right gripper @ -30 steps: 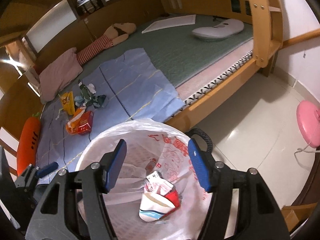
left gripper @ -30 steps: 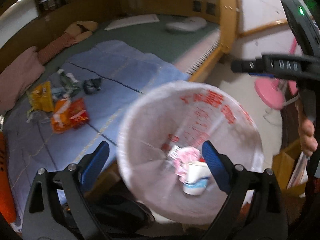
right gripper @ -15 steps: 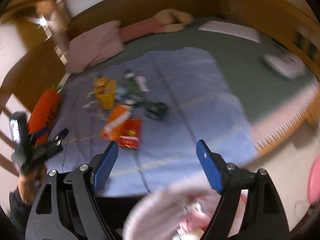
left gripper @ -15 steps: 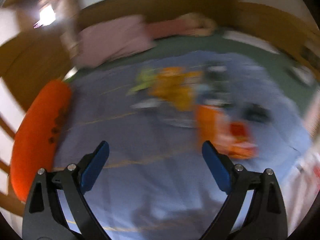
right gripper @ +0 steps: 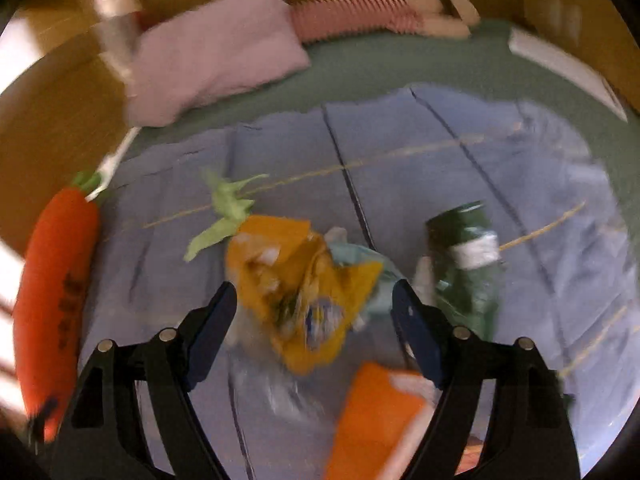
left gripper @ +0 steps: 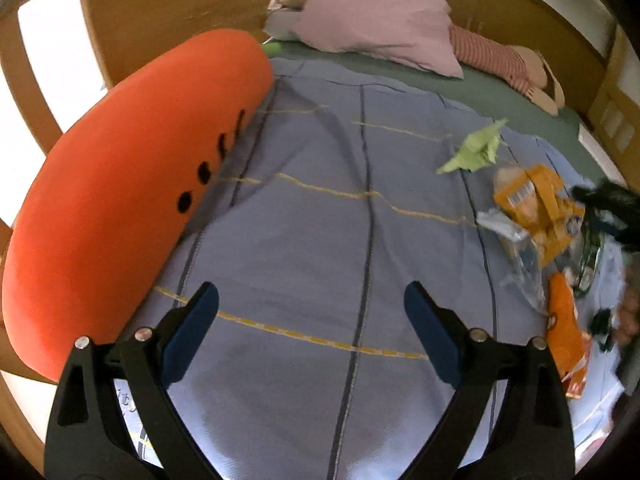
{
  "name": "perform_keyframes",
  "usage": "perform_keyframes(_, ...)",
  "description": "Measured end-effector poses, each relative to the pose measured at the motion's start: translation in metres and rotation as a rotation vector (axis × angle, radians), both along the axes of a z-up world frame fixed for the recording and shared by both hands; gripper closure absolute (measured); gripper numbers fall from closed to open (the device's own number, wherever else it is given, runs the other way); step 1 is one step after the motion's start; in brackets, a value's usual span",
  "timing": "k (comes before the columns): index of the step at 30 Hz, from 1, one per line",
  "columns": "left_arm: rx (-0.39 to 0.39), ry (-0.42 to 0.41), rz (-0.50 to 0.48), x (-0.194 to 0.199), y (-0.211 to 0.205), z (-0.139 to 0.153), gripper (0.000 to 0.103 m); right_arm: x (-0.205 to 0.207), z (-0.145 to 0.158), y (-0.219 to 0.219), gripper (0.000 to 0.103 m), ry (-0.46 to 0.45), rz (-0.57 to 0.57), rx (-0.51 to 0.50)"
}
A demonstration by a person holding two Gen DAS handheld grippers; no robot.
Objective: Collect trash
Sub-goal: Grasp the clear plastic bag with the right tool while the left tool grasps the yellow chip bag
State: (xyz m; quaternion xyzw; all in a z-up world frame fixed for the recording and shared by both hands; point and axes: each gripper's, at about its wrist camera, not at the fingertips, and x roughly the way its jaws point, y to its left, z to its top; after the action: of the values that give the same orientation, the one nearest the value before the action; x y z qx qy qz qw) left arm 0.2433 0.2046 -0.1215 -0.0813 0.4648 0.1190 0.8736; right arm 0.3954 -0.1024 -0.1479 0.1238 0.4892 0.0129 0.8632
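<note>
While both hover over the bed's blue blanket [left gripper: 304, 240], each hand-held gripper gapes wide and empty. Right one [right gripper: 314, 312] frames a yellow wrapper [right gripper: 296, 288]; left one [left gripper: 312, 320] faces bare blanket, wrappers off right.

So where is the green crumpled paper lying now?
The green crumpled paper lies on the blue blanket, upper left of the yellow wrapper; in the left wrist view it lies right of centre.

place: home bedroom | cues: bed with blue blanket [left gripper: 320, 240], pink pillow [left gripper: 376, 12], carrot plush [left gripper: 120, 184]
</note>
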Motion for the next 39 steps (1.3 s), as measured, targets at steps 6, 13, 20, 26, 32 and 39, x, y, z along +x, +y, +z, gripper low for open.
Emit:
perform_keyframes(6,-0.065,0.001,0.068,-0.003,0.022,-0.002,0.010,-0.002,-0.024,0.007,0.086,0.034,-0.015,0.152)
perform_keyframes(13,-0.076,-0.072,0.172,-0.017,0.038,0.008,0.010,-0.043,0.018,0.035,0.092,-0.047,0.150,0.431)
perform_keyframes(20,-0.120,-0.118,0.327,-0.028,0.069,0.013,0.010,-0.058,-0.008,0.133,0.080,0.201,0.447,0.483)
perform_keyframes(26,-0.142,-0.057,0.291,-0.022,0.070,0.003,0.010,-0.048,0.018,0.109,0.038,-0.116,0.207,0.084)
perform_keyframes(32,-0.171,-0.029,0.262,-0.019,0.064,-0.004,0.010,-0.017,-0.039,0.073,0.038,0.077,0.070,0.145)
perform_keyframes(39,-0.195,-0.035,0.290,-0.021,0.070,-0.005,0.010,-0.029,-0.056,0.118,0.072,0.108,0.262,0.154)
